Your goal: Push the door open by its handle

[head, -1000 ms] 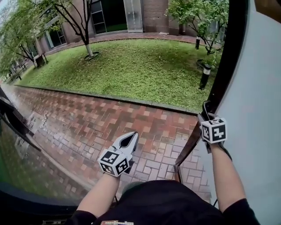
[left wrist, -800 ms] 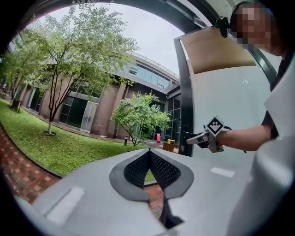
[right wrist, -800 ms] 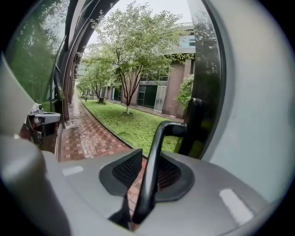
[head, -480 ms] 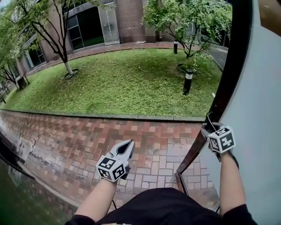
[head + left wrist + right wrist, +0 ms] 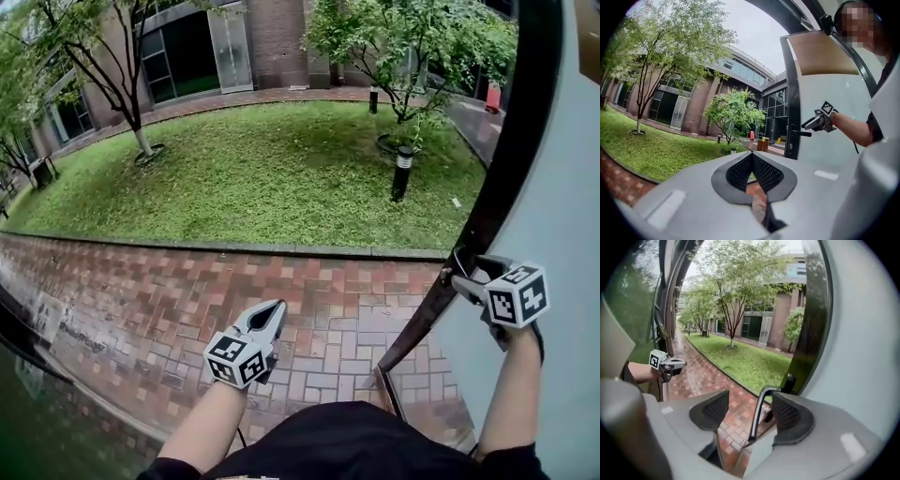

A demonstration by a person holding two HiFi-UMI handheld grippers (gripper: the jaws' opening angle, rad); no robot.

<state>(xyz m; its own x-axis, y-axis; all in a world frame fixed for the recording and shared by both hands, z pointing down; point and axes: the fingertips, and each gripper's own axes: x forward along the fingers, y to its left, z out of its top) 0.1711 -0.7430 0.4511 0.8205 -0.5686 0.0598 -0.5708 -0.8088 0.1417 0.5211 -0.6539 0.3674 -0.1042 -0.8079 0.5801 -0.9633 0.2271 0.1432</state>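
The dark curved metal door handle (image 5: 756, 413) is left between the right gripper's (image 5: 750, 399) opening jaws, while the left gripper (image 5: 274, 311) is kept clenched, empty.

No legible word, brand, number or sign anywhere in view. Only black-and-white square code patterns, without letters or digits, on the marker cube (image 5: 241, 357) of the left hand-held gripper (image 5: 277, 307) and on that of the right hand-held gripper (image 5: 472, 274). Too far off and too small to read, if printed at all: the yellow stand (image 5: 780, 140) near the bin (image 5: 762, 144) by the far building.
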